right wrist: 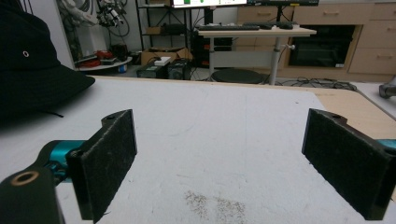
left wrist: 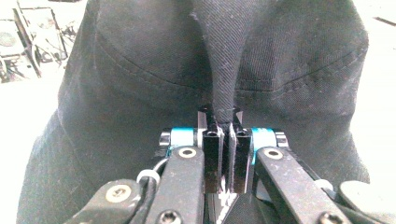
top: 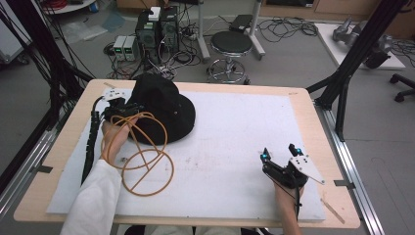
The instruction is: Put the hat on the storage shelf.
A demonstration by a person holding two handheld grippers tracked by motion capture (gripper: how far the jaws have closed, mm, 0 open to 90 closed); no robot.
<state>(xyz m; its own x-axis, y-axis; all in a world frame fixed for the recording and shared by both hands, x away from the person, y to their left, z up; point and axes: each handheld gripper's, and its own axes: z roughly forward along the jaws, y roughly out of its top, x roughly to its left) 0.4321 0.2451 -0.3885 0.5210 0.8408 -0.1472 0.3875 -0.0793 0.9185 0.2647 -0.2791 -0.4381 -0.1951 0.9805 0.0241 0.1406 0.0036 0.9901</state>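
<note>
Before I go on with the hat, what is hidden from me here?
- Hat: its far brim, high view, hidden by its own crown.
- Left gripper fingers: high view, hidden against the black cloth.
- Orange wire stand: its near-left part, hidden by the sleeve.

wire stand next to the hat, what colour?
Orange-tan: the wire stand shows best in the high view, beside the black hat.

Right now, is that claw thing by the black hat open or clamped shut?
Shut. The left gripper has its two black jaws pressed together on a pinched-up fold of the black hat, whose fabric rises in a ridge from between them.
</note>
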